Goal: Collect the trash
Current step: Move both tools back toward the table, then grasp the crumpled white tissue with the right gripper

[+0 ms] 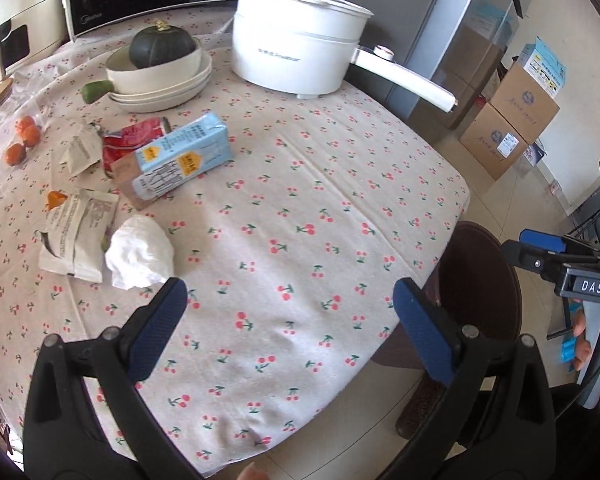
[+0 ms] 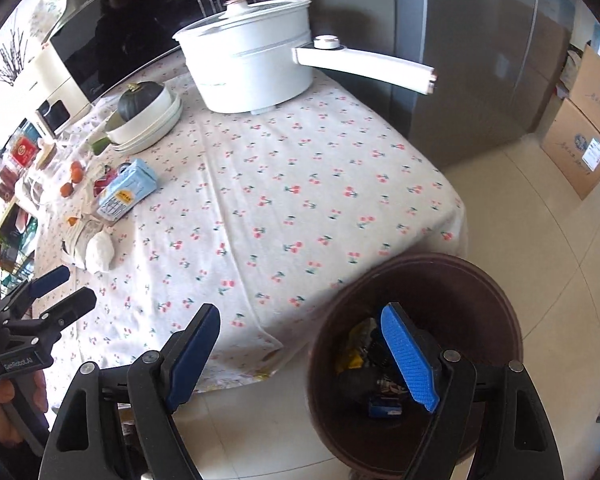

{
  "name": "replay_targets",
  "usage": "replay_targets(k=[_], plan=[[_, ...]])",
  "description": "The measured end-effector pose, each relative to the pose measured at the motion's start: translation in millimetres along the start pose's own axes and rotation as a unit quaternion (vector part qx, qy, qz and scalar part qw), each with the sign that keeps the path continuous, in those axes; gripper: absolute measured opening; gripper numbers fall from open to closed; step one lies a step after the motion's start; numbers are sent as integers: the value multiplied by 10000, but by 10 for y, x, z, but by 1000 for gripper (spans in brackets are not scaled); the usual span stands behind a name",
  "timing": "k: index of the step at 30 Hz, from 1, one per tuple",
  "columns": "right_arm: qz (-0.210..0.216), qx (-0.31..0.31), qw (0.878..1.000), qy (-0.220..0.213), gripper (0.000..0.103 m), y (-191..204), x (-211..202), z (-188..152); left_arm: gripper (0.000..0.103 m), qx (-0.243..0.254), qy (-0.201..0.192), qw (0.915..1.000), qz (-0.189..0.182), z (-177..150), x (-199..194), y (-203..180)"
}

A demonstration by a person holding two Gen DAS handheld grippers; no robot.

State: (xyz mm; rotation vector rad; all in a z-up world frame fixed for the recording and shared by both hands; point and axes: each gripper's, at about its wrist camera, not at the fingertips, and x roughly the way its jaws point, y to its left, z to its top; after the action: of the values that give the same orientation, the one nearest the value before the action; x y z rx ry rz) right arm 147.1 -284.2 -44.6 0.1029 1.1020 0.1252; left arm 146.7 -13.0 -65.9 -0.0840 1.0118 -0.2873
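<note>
Trash lies at the left of the cherry-print table (image 1: 300, 208): a blue milk carton (image 1: 179, 156), a crumpled white tissue (image 1: 139, 252), white wrappers (image 1: 79, 236) and a red wrapper (image 1: 131, 140). My left gripper (image 1: 289, 304) hangs open over the tablecloth, right of the tissue, with nothing between its fingers. The brown bin (image 2: 420, 276) stands on the floor at the table's corner and holds yellow and blue scraps. My right gripper (image 2: 300, 344) is open and empty, one finger over the bin's mouth, the other over the table edge. In the right wrist view the carton (image 2: 127, 192) and tissue (image 2: 99, 252) lie far left.
A white electric pot (image 1: 300, 52) with a long handle sits at the back. A dark pumpkin in stacked bowls (image 1: 159, 64), small oranges (image 1: 23, 136) and a microwave (image 2: 111, 40) fill the back left. Cardboard boxes (image 1: 512, 120) and a grey fridge (image 2: 480, 60) stand to the right.
</note>
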Motion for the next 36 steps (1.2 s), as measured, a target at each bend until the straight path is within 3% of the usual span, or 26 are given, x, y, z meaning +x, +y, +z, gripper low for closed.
replay_targets(k=[7,12,18,24,31,34,36], plan=[[315,-220,9992,130,85,634,337,159,102,-899,-157,9947,471,28,-286,921],[443,-246,9984,248,85,1051,619,226,102,-1175,-126,9892,863,-98,-363,1326],[849,-284,9956,278,85,1692,985,270,102,-1197,-52,9867,1095,-287,-453,1599],[1039,-605,9924,253,85,2272,1330,186,103,-1417,-237,9814,1277,-380,-616,1837],[1200,-745,9900,18,84,2519,1569,196,103,-1651,-449,9758,1361,-438,-749,2015],[1048,-874,9906,-121,83,2576,1647,202,103,-1643,-498,9751,1401,-453,-756,2031],[931,-1070,9894,-295,75,2632,1665,189,103,-1607,-498,9750,1451,-460,-746,2033]])
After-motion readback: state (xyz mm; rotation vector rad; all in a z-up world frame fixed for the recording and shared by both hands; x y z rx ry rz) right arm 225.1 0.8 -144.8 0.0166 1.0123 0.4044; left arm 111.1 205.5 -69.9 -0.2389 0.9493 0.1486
